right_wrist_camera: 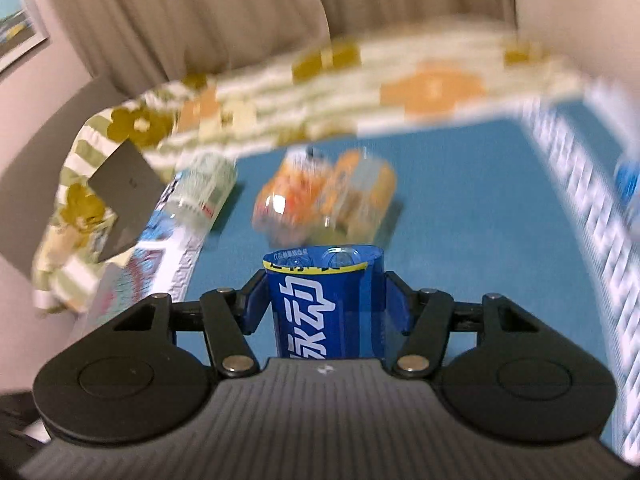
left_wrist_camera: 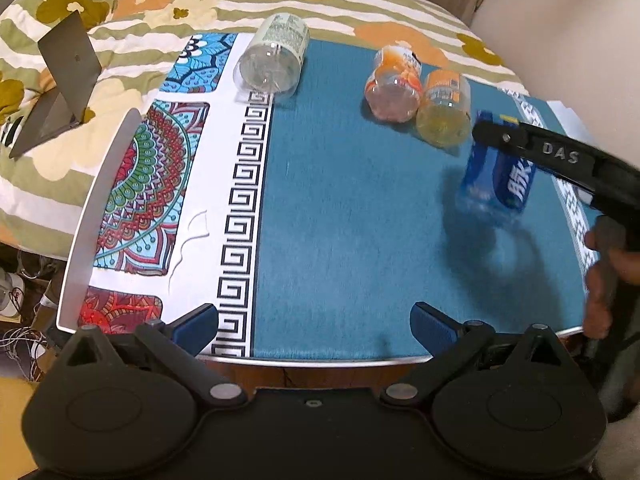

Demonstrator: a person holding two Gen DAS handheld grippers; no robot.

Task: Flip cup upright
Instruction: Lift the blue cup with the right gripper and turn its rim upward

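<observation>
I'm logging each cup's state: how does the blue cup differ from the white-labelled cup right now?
The blue cup is clamped in the right tongs, off the mat; the white-labelled cup lies on its side untouched. The blue cup is on the right, the white-labelled cup at the far left, beside the patterned border. Both are clear plastic with printed labels.

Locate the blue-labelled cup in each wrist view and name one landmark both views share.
Left wrist: blue cup at right, tilted, held by the right gripper.
Right wrist: blue cup at bottom centre, between the fingers.
Shared landmark: orange-labelled pair of cups on the teal cloth.
</observation>
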